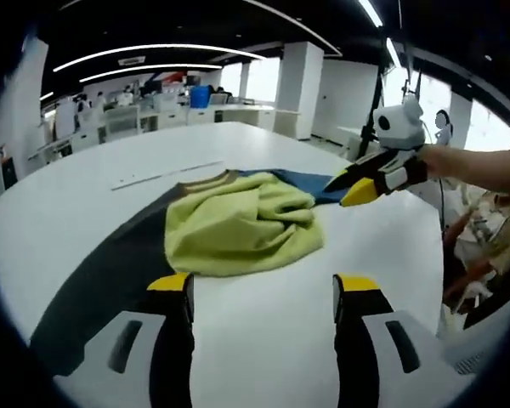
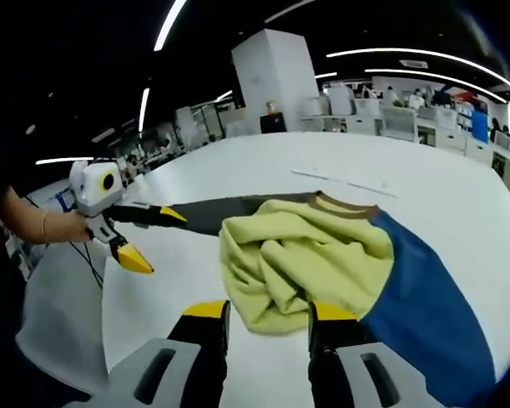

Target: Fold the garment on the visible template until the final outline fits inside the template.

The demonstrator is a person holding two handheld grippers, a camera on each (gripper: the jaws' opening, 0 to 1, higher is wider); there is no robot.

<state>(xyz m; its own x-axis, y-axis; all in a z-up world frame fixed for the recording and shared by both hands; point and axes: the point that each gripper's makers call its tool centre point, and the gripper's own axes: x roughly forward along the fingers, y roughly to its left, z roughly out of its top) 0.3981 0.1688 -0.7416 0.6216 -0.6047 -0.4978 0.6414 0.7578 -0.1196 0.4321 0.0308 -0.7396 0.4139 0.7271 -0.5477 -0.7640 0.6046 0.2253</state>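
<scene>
Here a white worktop (image 1: pixel 382 246) carries the yellow-green garment (image 1: pixel 238 223), bunched in a heap on a dark grey and blue template (image 2: pixel 425 306) near the middle of both views. In the left gripper view the left gripper (image 1: pixel 262 293) hovers with jaws wide apart before the heap, and the right gripper (image 1: pixel 365 180) enters at 2 o'clock, jaws parted (holding nothing). Behind lies an open office with desks (image 1: pixel 127 115), white pillars (image 2: pixel 272 76) and ceiling light strips (image 1: pixel 144 53).
</scene>
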